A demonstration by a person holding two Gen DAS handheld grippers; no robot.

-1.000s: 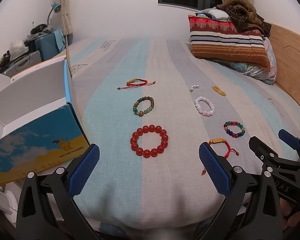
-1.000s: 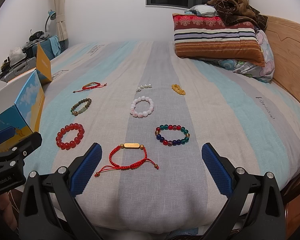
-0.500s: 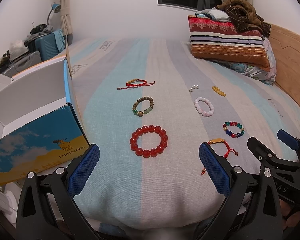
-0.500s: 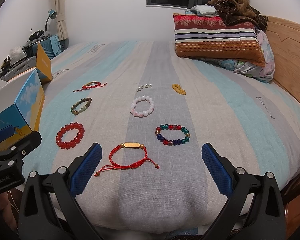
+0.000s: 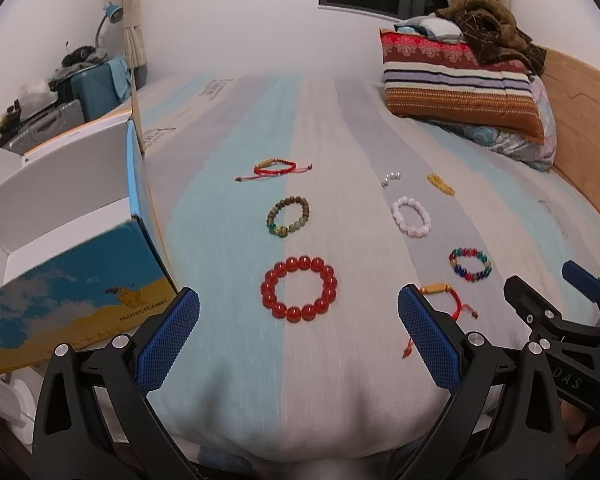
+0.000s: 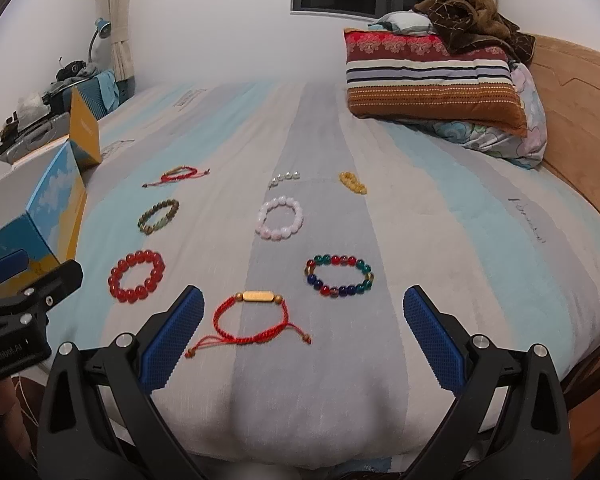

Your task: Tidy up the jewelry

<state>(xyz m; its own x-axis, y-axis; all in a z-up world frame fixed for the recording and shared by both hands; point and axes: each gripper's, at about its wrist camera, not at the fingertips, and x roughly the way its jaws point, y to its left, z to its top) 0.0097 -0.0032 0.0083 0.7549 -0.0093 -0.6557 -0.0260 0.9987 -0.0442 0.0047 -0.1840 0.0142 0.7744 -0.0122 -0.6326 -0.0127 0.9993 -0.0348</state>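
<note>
Left tool [image 5: 298, 334] spread wide, nothing between pads, hovering over near edge of bed [image 5: 236, 360]. Right tool [image 6: 302, 330] likewise spread wide, empty, just beside the left one at same edge.

Jewelry laid out on striped bedspread, all pieces apart from each other, in two rough columns:
- Big red bead bracelet [image 5: 299, 294] nearest left tool, straight ahead of the gap.
- Brown/green bead bracelet [image 5: 288, 217] further back, same column.
- Red cord bracelet w/ gold tube [image 5: 275, 169] furthest in that column.
- Second red cord bracelet w/ gold bar [image 6: 252, 320] lying just ahead of right tool, near its left pad; partly hidden behind left tool's right pad in left wrist view.
- Multicolour bead bracelet [image 6: 339, 276] to the right of it.
- Pale pink bead bracelet [image 6: 280, 218] behind those.
- Small pearl cluster [image 6: 286, 177] and yellow bead piece [image 6: 352, 182] at far end; detail too small to tell.

Open cardboard box [image 5: 72, 264], blue/yellow print, white inside, at left edge of bed, near left tool. Striped pillow [image 6: 432, 80] at headboard end w/ brown blanket [image 6: 472, 16] on top.
</note>
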